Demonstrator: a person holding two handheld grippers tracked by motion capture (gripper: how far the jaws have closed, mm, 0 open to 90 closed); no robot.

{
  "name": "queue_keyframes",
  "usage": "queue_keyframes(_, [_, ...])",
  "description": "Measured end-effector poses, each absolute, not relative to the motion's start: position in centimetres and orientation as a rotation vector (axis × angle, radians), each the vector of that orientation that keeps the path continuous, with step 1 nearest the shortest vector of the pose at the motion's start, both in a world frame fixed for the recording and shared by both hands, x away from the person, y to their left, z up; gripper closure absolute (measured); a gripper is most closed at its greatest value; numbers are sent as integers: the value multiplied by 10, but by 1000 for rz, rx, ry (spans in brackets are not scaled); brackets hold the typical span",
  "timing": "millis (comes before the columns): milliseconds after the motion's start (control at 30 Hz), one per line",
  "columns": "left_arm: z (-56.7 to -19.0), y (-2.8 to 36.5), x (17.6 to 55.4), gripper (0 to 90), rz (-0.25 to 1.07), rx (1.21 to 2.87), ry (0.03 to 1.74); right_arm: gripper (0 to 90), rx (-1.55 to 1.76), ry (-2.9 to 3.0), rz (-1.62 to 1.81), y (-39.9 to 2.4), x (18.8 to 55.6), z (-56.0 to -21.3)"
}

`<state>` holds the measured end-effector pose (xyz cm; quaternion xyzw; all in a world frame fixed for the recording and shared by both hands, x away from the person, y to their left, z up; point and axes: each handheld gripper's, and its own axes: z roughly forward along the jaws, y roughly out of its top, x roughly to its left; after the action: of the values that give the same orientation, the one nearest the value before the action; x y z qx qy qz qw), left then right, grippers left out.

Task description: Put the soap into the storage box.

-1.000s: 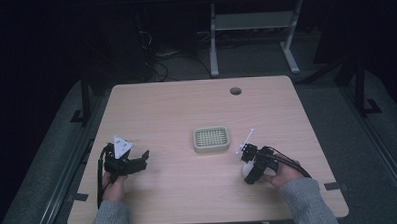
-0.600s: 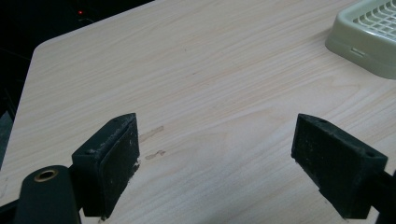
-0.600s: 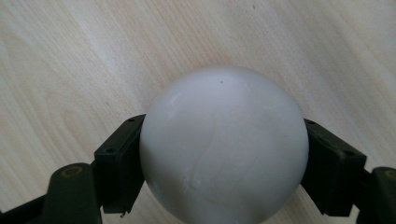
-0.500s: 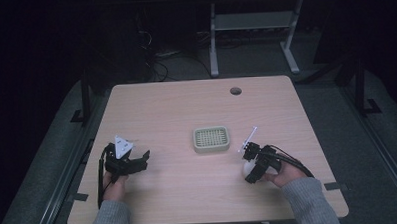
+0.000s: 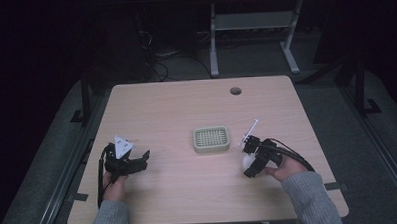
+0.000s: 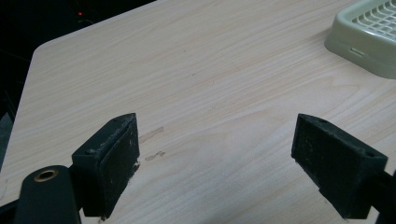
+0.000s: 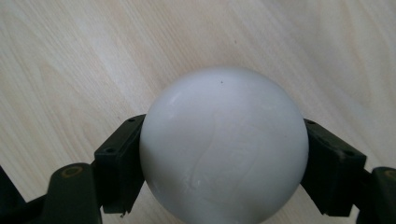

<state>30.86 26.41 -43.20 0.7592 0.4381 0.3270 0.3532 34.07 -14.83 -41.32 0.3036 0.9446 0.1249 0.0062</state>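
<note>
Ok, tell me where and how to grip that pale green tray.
Take the pale green tray by its solid outer rim, probably the left short edge facing the open left gripper, one jaw outside the wall and one inside. Its perforated floor offers no purchase, and it lies flat, so come in low from the left.

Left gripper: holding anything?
No. In the left gripper view the left gripper has its jaws wide apart with bare table between them.
</note>
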Motion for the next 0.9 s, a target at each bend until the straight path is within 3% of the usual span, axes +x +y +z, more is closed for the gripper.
queue_keyframes(900, [-431, 262, 308, 149, 850, 1960, 1121, 233, 887, 2983, 458, -120, 375, -376])
